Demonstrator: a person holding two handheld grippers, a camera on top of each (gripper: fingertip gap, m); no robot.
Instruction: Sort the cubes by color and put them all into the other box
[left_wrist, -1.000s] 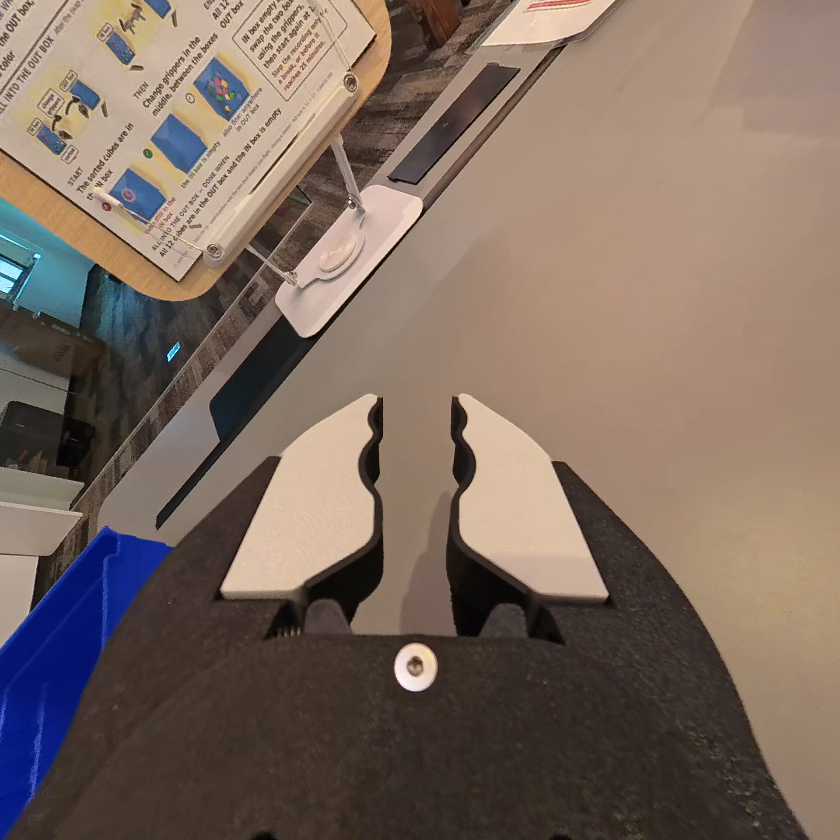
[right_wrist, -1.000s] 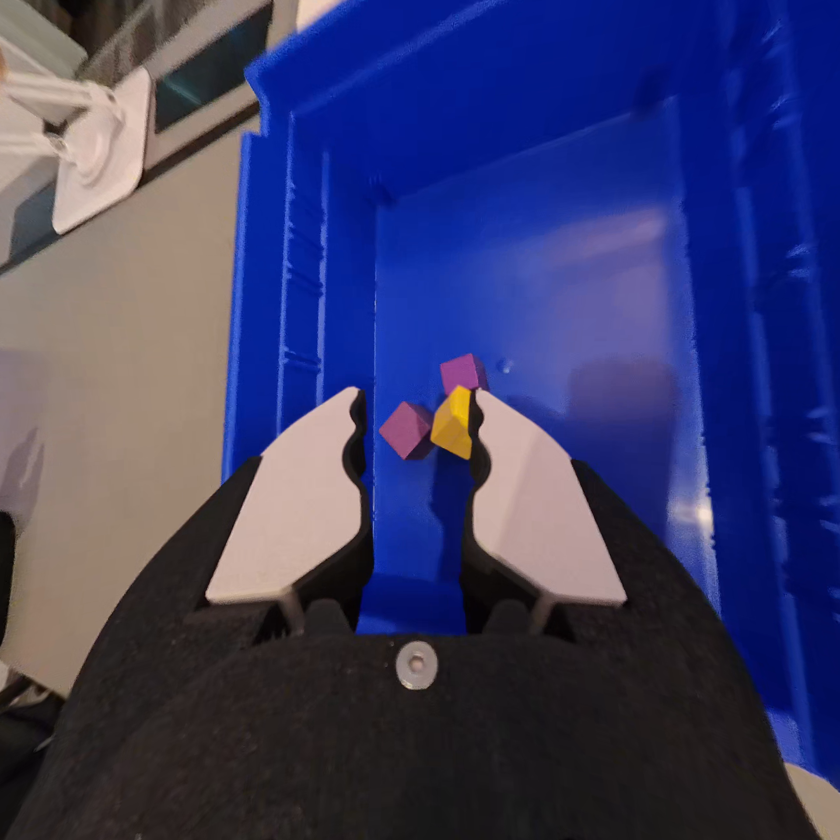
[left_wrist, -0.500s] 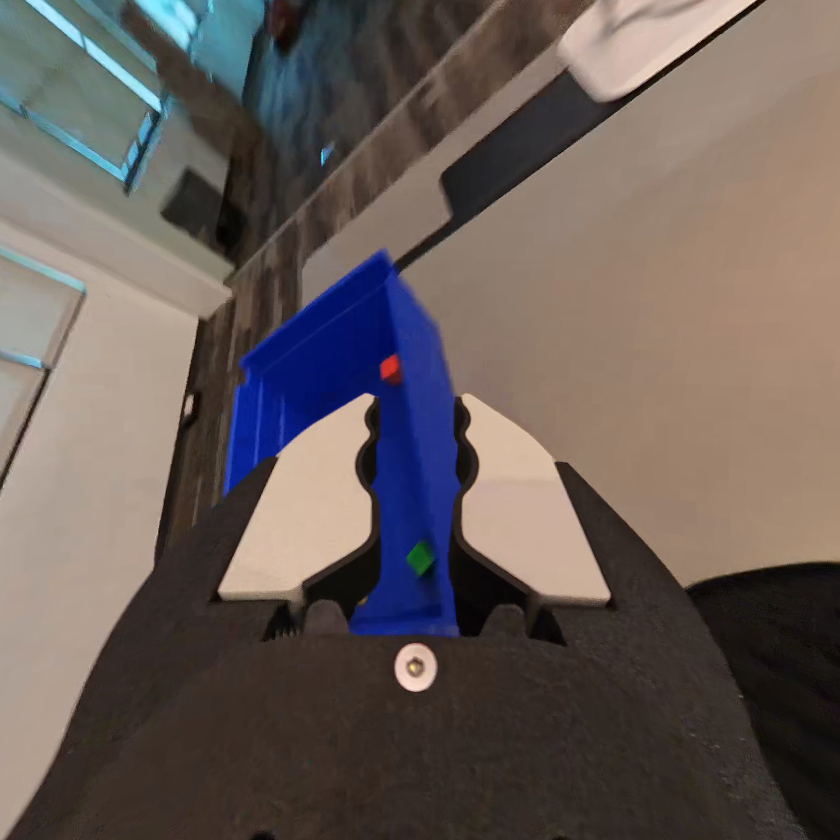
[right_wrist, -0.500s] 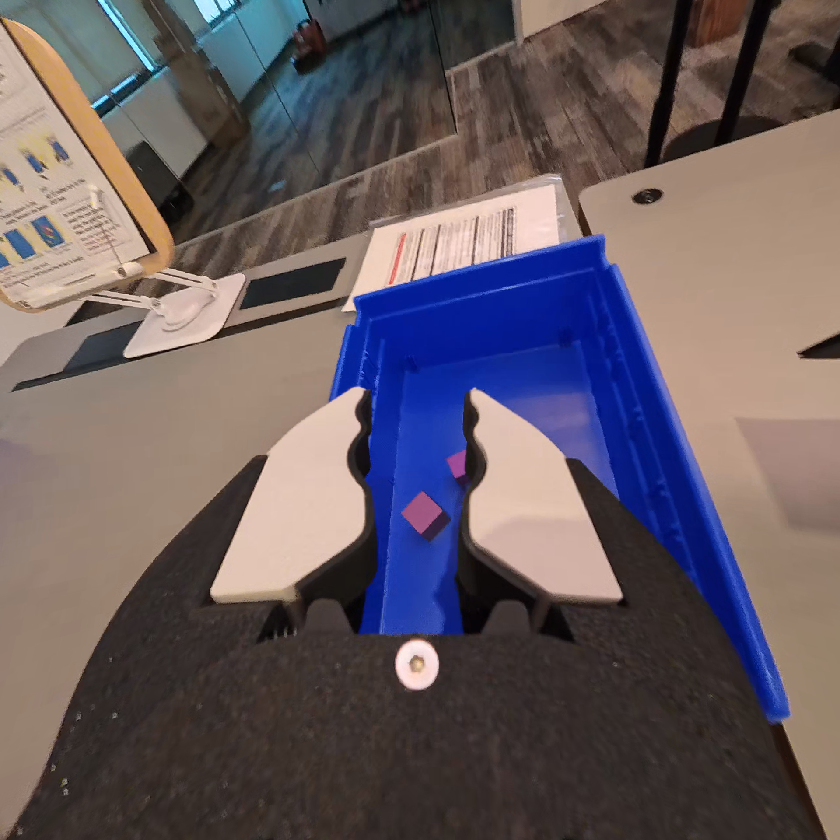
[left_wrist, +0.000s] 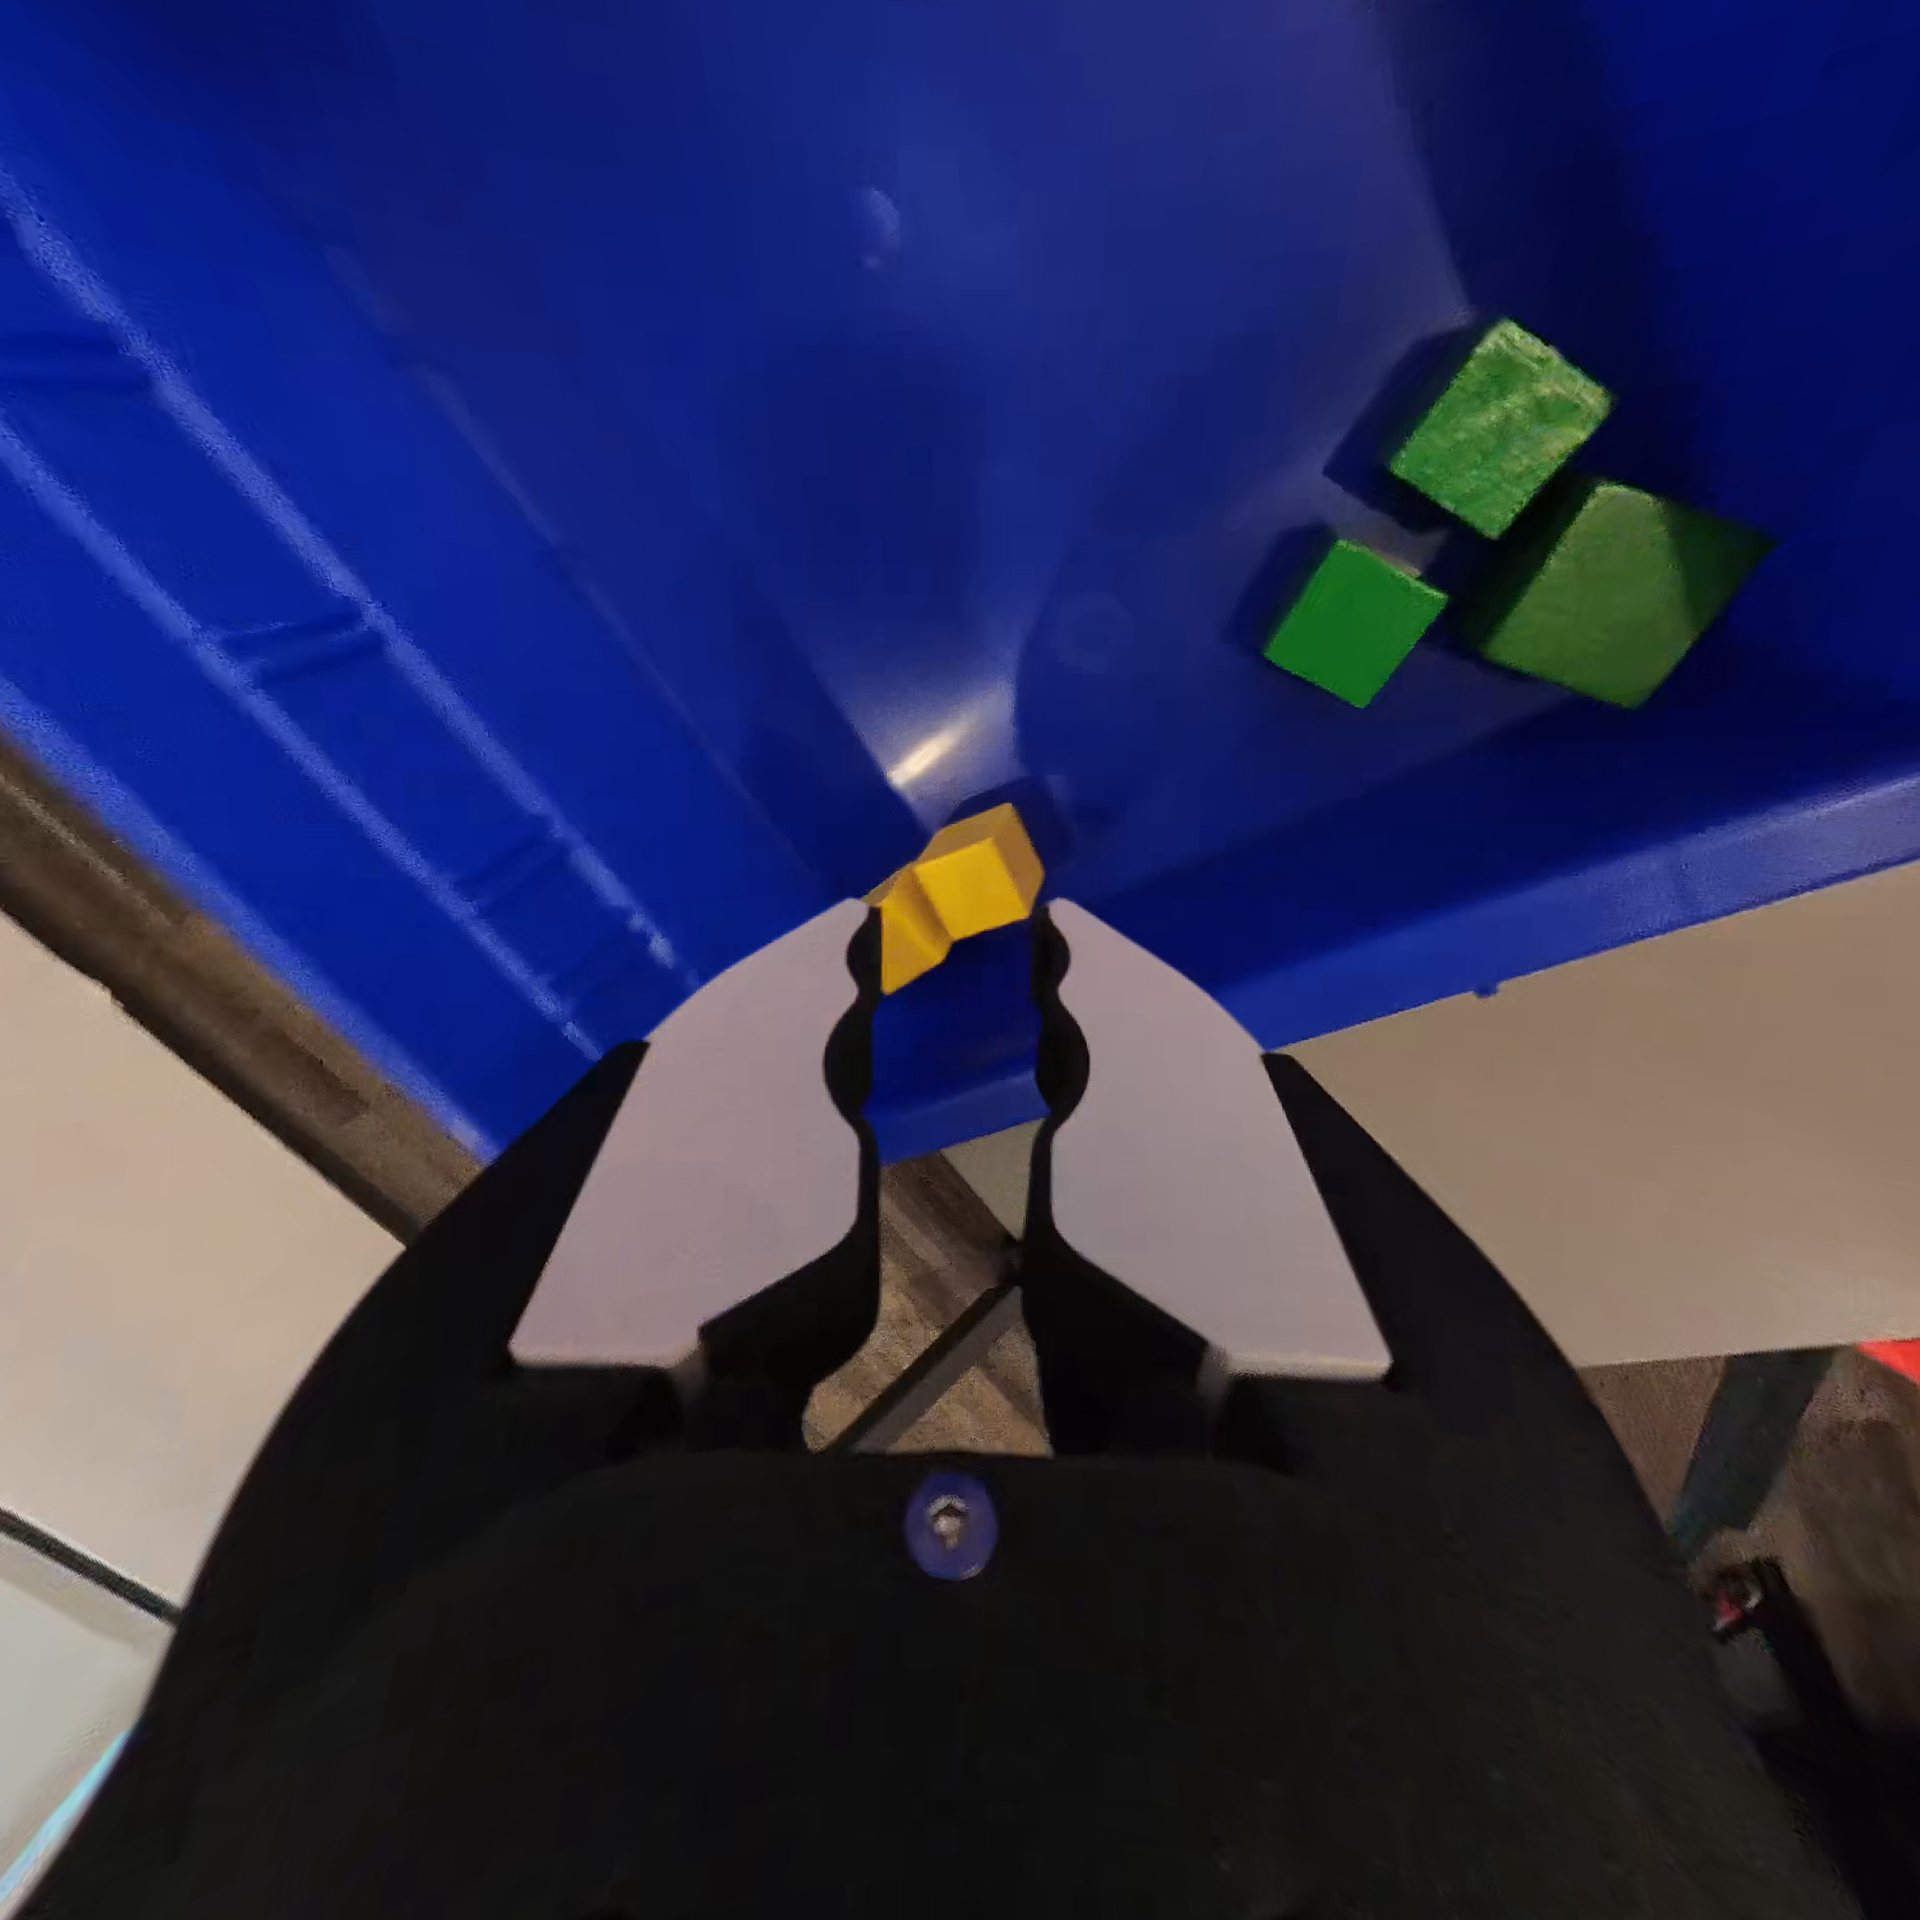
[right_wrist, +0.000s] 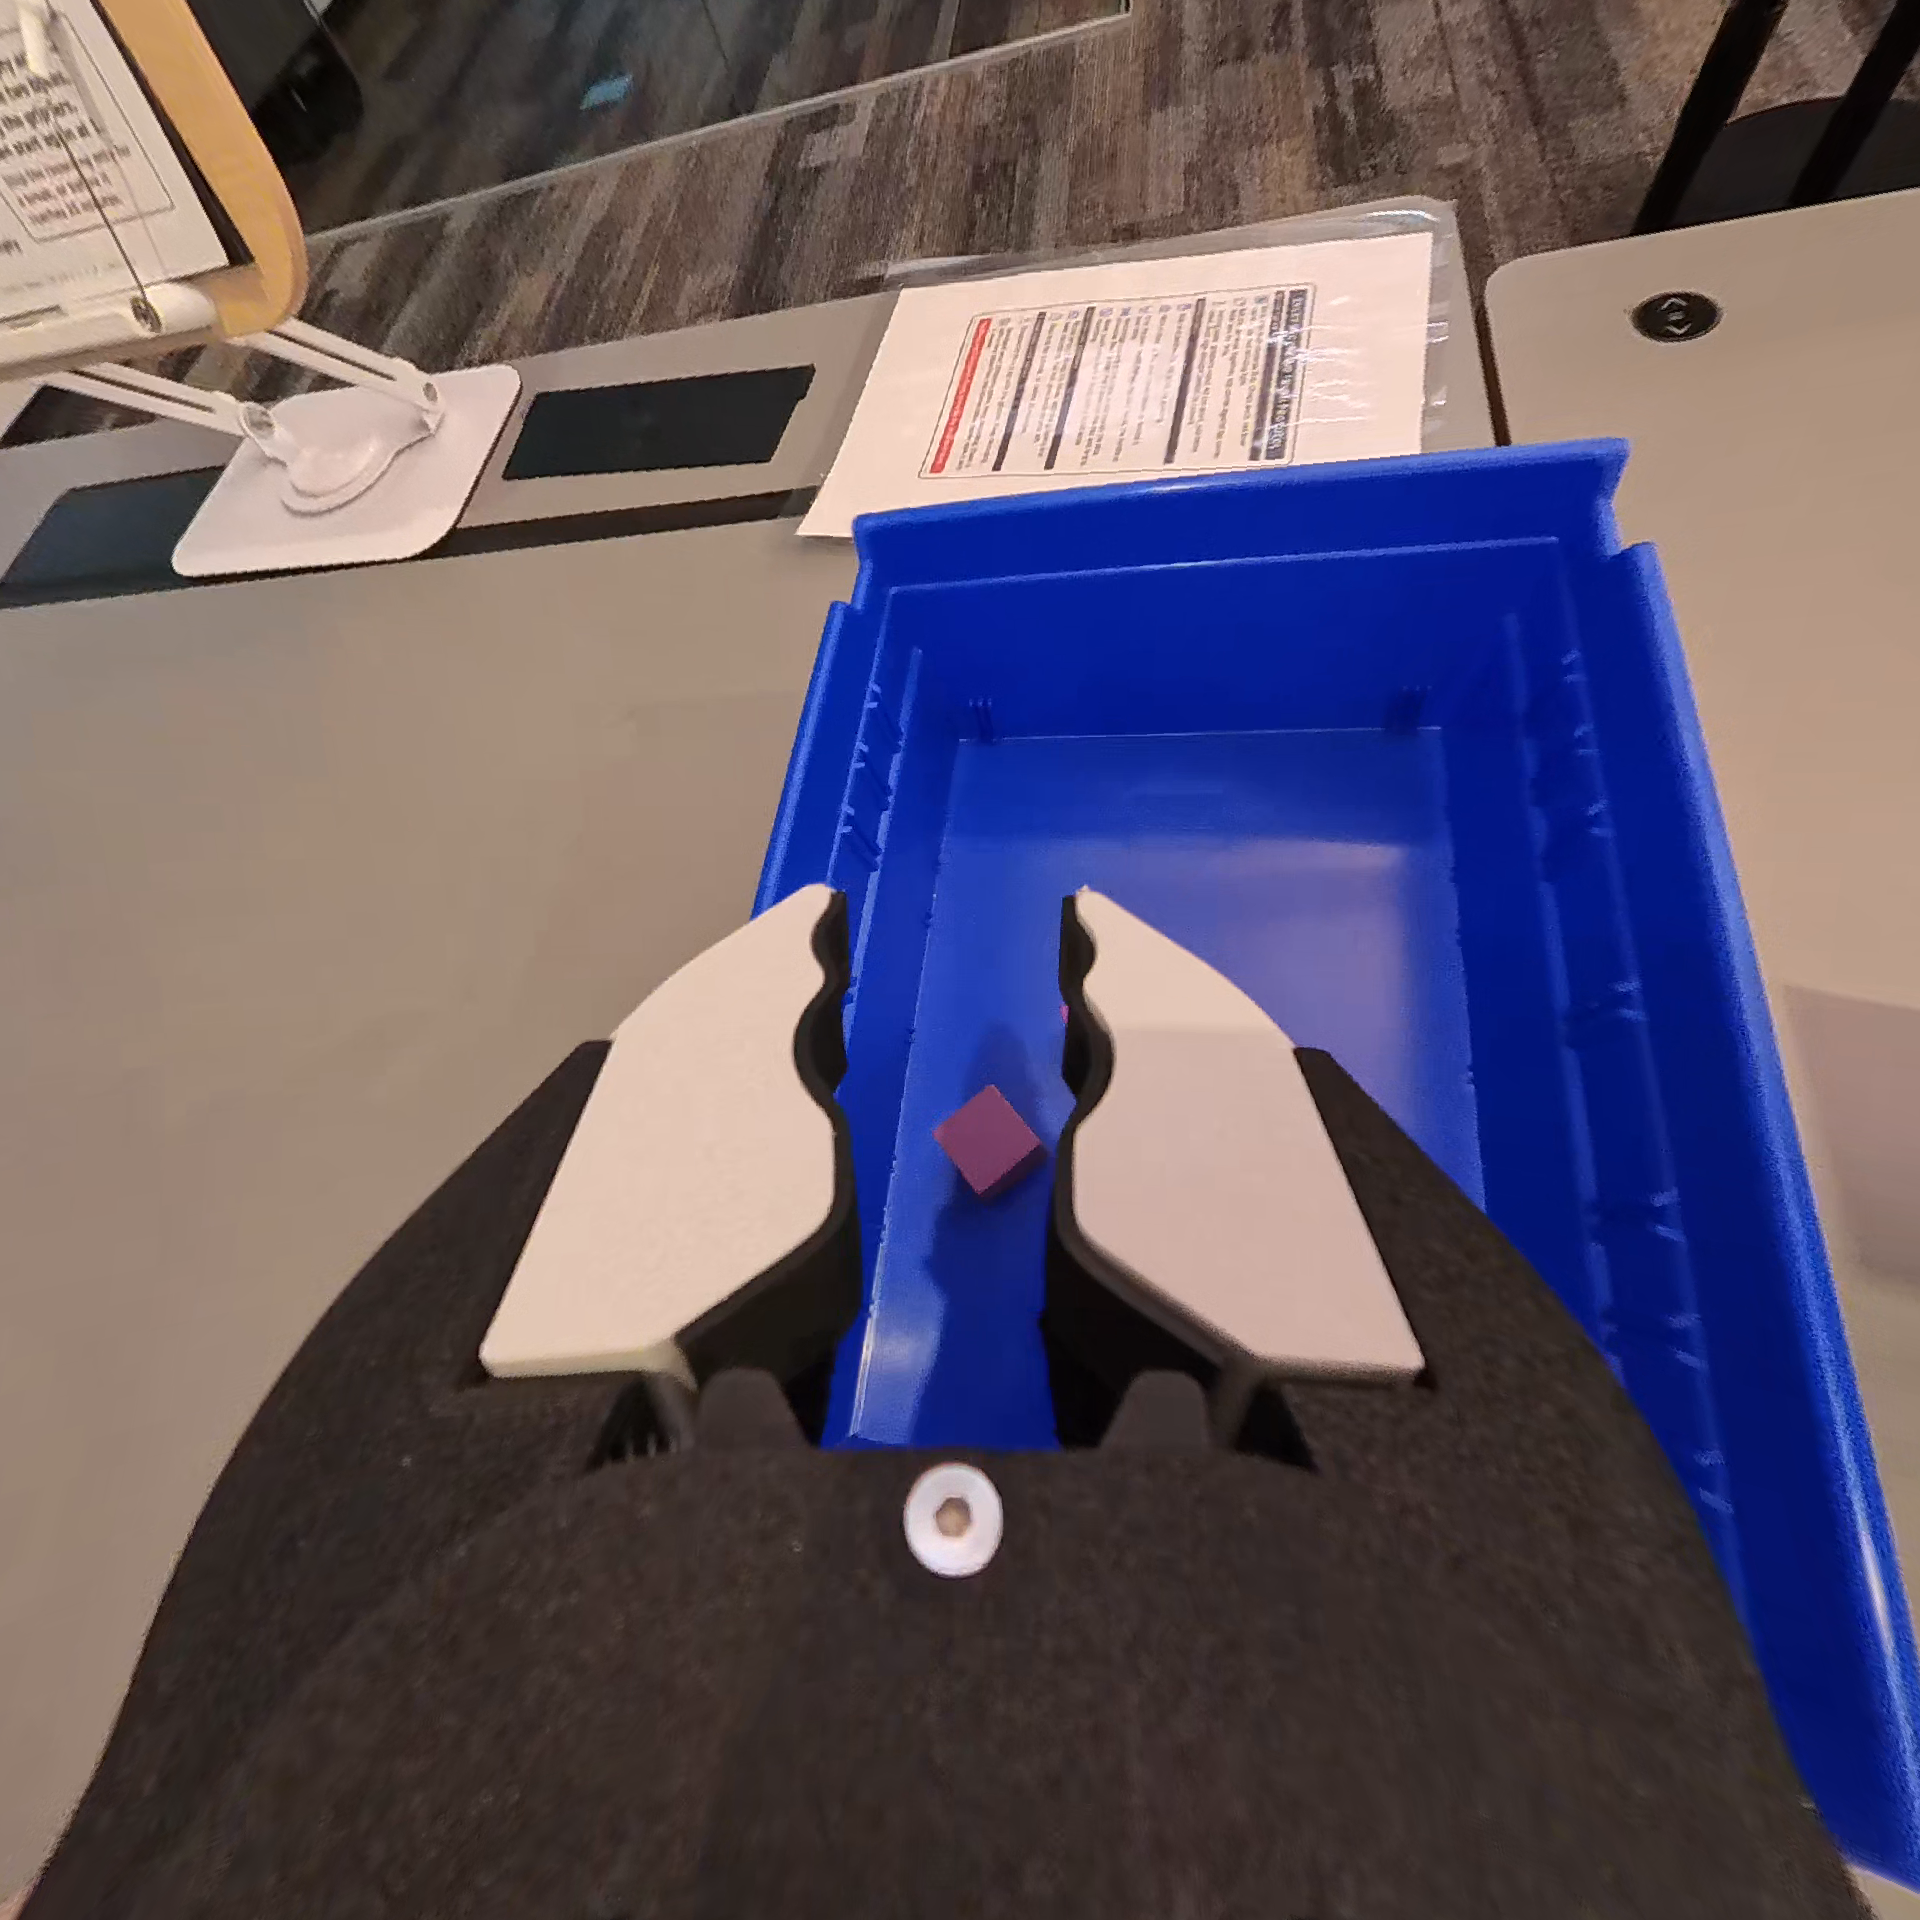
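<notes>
In the left wrist view my left gripper reaches into a blue box. Its fingertips stand on either side of a yellow cube near the box corner. The gap is as wide as it was when empty, and I see no squeeze. Three green cubes lie together to the right. In the right wrist view my right gripper is open and empty above the other blue box. A purple cube lies on that box's floor between the fingers. A sliver of a second purple cube shows behind the right finger.
The grey table stretches left of the box. An instruction board on a white stand is at the back left. A laminated sheet lies behind the box. A second table adjoins on the right.
My left gripper swung from the bare table into the blue box, down to the yellow cube. My right gripper rose and drew back from its box; the yellow cube at its tip is gone from view.
</notes>
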